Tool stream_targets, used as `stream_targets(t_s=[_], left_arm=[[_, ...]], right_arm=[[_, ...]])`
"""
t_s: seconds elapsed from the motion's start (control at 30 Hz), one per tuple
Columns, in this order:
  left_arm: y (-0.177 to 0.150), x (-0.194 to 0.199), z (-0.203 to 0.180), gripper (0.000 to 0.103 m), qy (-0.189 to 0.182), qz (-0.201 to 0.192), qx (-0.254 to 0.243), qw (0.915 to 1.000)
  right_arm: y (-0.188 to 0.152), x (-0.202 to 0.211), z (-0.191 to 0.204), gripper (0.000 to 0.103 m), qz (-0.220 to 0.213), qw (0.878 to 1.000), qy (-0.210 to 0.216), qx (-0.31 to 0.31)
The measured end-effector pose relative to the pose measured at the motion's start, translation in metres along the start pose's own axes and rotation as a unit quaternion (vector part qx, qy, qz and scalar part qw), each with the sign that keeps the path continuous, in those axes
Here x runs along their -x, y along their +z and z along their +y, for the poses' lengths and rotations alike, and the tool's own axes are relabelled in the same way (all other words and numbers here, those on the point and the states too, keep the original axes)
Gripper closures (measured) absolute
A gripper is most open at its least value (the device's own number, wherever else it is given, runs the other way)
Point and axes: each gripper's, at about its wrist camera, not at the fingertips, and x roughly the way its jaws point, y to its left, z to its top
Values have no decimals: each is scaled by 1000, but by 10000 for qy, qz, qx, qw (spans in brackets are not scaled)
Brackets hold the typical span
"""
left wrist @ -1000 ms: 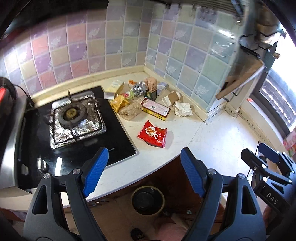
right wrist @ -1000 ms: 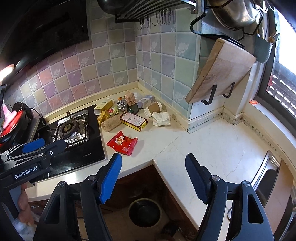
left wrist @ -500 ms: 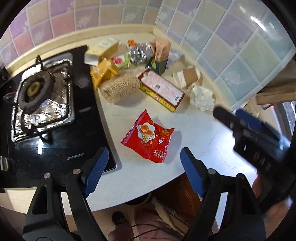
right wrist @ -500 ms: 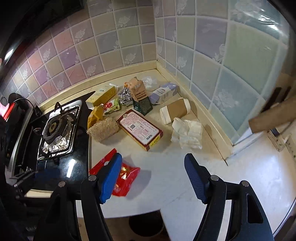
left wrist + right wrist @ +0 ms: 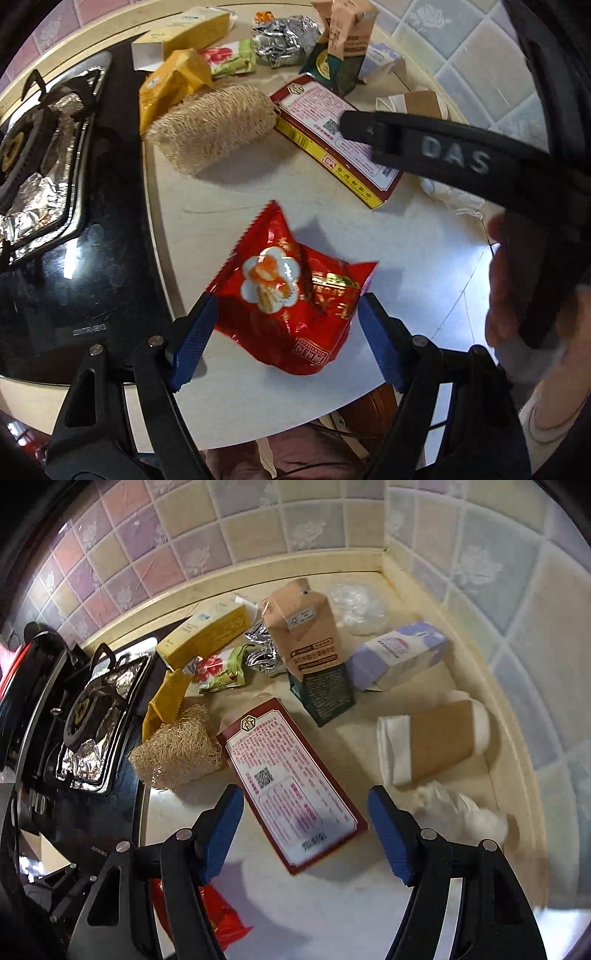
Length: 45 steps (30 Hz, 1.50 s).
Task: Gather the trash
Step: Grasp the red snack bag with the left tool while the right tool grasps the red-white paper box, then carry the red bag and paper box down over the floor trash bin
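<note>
**Straddling two wrappers, one per hand**

Starting at the left: my left gripper points steeply down over the red snack packet, which lies flat on the tabletop just beside the black hob. The packet sits right between the jaws, its lower corner nearest the camera. The jaws are closing, but both blue pads look just short of the foil, so nothing is clamped yet. Its long axis runs diagonally, sawtooth end pointing up-left toward the loofah scrubber, sealed end down-right. My jaws straddle it roughly across the short way. Good line, I think.

Moving right: my right gripper hangs with jaws wide apart over the near end of the red flat box. That box lies printed face up, long axis diagonal, far end toward the scrubber and carton pile, near end pointing down-right between the pads. No contact that I can see.

The left hand is nearer the packet, the right nearer the box. Crumpled tissue lies just right of the right pad; it might get snagged.
</note>
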Motion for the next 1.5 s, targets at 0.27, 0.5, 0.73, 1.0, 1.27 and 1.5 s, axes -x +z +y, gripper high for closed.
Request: stream_targets(t_s=[0.27,0.5,0.73,1.0,1.27,1.5], left_arm=[[4,-6,-13,53,-72,-71,-123,9999],[2,-8,-18,85,-215,-140,-248,9994],[-9,12,-13,99,-285,-426,-311,9982],[-12,57,-3,99,-394,-821,-351,9952],[-27,124,9,99,-571,-1412,-559,9867],[-76,204,20,99,-731,-1918,-900,9746]], right_arm=[[4,-42,18,30,373,9972,115,645],[-12,-51,26,37,193,9956,-111,909],[-30,-38,18,39,36,9982,85,600],[-42,21,5,40,-305,9991,254,143],[-72,118,33,41,-1084,9934,238,-302],[-130,220,79,41,-1843,9803,148,-692]])
